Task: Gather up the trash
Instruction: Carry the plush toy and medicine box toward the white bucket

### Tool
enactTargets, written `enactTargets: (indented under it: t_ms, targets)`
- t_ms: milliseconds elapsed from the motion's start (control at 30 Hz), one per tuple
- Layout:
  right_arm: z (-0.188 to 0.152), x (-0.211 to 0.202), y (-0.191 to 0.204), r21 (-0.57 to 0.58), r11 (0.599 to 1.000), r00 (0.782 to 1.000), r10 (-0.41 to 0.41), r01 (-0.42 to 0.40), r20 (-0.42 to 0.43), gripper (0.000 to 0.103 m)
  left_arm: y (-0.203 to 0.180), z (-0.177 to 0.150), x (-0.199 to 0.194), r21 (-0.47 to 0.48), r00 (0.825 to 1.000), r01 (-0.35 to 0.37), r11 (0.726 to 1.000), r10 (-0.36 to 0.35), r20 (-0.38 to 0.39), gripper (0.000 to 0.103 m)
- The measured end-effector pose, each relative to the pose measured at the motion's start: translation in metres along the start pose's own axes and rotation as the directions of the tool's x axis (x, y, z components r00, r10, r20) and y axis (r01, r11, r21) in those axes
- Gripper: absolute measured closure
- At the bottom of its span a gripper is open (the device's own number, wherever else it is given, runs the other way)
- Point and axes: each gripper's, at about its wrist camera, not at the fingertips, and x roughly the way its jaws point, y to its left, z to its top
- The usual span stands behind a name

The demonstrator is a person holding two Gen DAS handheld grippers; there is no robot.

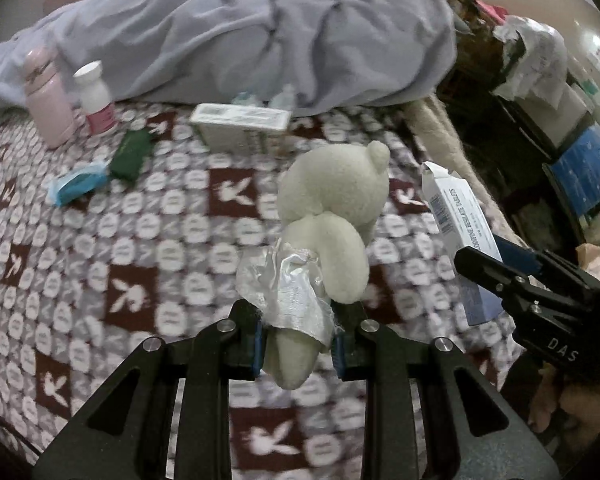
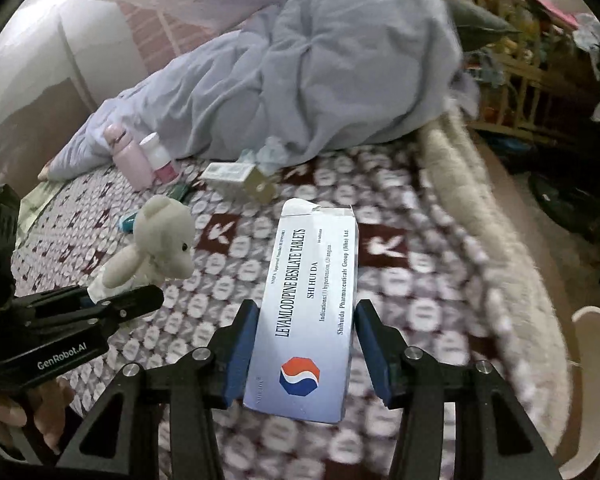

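My left gripper (image 1: 299, 332) is shut on a white plush bear (image 1: 334, 200) with a crumpled clear wrapper (image 1: 290, 292) around its lower body, held above the patterned bedspread (image 1: 100, 240). It also shows in the right wrist view (image 2: 156, 240). My right gripper (image 2: 305, 344) is shut on a white and blue tablet box (image 2: 308, 312), its top flap open. The box also shows in the left wrist view (image 1: 456, 216). A blue wrapper (image 1: 78, 184) and a green packet (image 1: 130, 154) lie on the bed to the left.
A pink bottle (image 1: 46, 100) and a white pill bottle (image 1: 96, 100) stand at the back left. A flat white carton (image 1: 240, 126) lies before a rumpled grey duvet (image 1: 260, 28). The bed edge (image 2: 500, 240) and cluttered shelves (image 1: 532, 92) are at right.
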Motion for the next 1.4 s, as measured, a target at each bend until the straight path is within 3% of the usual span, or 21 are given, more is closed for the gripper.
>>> enactTargets:
  t_ms: [333, 667, 1100, 1400]
  targets:
    - [-0.01, -0.034, -0.043, 0.052, 0.997, 0.997, -0.066, 0.063, 0.045, 0.054, -0.055, 0.005, 0.007, 0.07, 1.0, 0.024, 0.997, -0.024, -0.001, 0.08]
    - [-0.024, -0.07, -0.101, 0.134, 0.981, 0.986, -0.151, 0.14, 0.076, 0.054, -0.127, 0.011, 0.018, 0.149, 0.995, 0.098, 0.984, -0.096, -0.023, 0.08]
    - [-0.058, -0.11, -0.196, 0.286, 0.928, 0.961, -0.269, 0.24, 0.069, 0.054, -0.238, 0.015, 0.042, 0.274, 0.979, 0.202, 0.94, -0.187, -0.081, 0.08]
    - [-0.087, -0.131, -0.251, 0.381, 0.876, 0.942, -0.332, 0.294, 0.038, 0.054, -0.305, 0.008, 0.061, 0.35, 0.969, 0.243, 0.905, -0.21, -0.129, 0.08]
